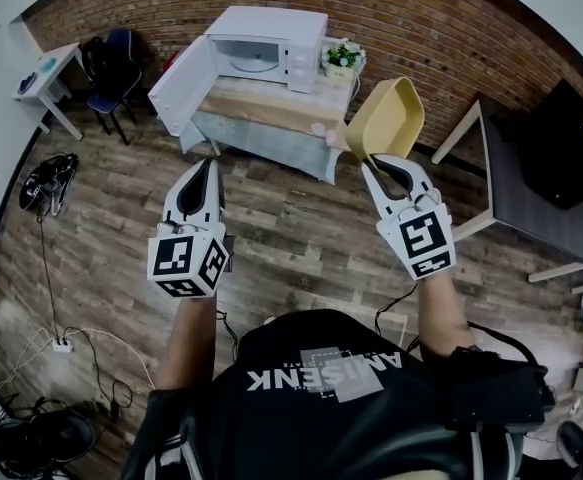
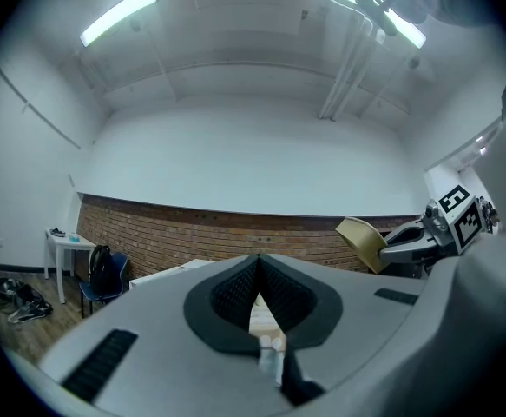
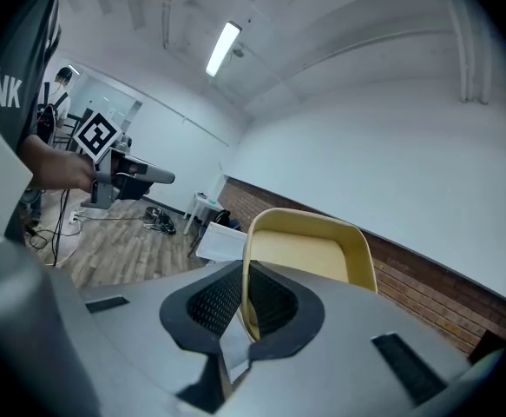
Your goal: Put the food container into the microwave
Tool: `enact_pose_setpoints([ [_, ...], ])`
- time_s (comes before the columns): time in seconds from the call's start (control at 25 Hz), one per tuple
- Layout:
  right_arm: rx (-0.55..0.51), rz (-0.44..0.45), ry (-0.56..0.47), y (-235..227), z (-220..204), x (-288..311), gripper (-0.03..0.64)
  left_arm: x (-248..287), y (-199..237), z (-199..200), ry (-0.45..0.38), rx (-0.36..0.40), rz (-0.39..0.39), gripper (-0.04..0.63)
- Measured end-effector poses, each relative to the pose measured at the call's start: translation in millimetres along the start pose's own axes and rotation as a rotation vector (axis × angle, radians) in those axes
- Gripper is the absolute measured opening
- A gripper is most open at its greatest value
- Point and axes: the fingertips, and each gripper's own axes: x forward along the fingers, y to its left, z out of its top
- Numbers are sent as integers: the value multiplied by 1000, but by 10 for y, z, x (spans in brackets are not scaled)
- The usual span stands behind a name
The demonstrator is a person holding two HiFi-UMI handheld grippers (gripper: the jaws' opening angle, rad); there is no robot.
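A yellow food container (image 1: 386, 118) hangs in the air, tilted on its side, with my right gripper (image 1: 379, 164) shut on its rim. In the right gripper view the container (image 3: 309, 254) rises from between the jaws, its hollow facing the camera. The white microwave (image 1: 266, 48) stands on a table (image 1: 271, 108) ahead, its door (image 1: 183, 86) swung wide to the left and its cavity showing. My left gripper (image 1: 207, 168) is held level with the right one, shut, with nothing in it. The left gripper view shows its jaws pressed together and the container (image 2: 363, 241) at the right.
A small potted plant (image 1: 342, 58) stands on the table just right of the microwave. A dark table (image 1: 531, 198) is at the right, a white side table (image 1: 46, 78) and a blue chair (image 1: 111, 73) at the far left. Cables (image 1: 61, 343) lie on the wooden floor.
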Motion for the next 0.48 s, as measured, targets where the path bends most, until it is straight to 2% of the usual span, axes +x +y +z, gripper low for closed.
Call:
enact_pose_setpoints([
  [0.48,-16,-22,43,521,163,248,52,-186,513,-199,25,-41,-44,12],
])
